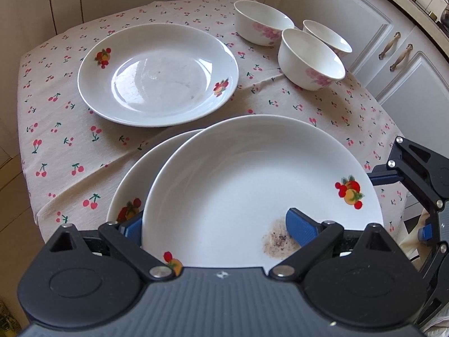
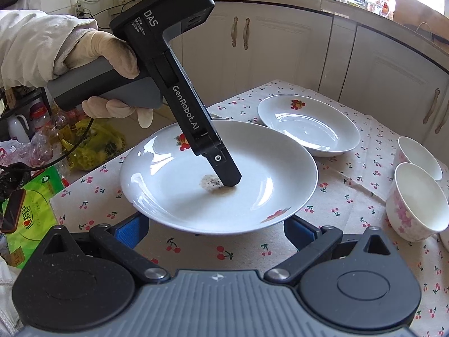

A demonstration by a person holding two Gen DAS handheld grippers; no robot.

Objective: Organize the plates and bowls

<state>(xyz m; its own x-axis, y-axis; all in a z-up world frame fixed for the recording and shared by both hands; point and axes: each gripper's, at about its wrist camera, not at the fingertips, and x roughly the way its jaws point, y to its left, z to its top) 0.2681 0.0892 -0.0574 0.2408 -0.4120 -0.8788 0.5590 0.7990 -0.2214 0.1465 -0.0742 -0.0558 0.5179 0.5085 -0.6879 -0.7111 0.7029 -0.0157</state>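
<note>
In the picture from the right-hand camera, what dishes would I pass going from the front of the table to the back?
Near to far: the large white plate with a brown smear, where the left gripper's black finger touches down, then the smaller white plate with a fruit print, then the cream cabinet doors.

Our left gripper (image 1: 216, 226) points steeply down, jaws spread wide — one finger (image 2: 228, 172) seen side-on from the right. Our gloved left hand (image 2: 109, 56) wraps its handle. Our right gripper (image 2: 216, 231) sits lower, tilted down, jaws wide apart — nothing clamped.
</note>
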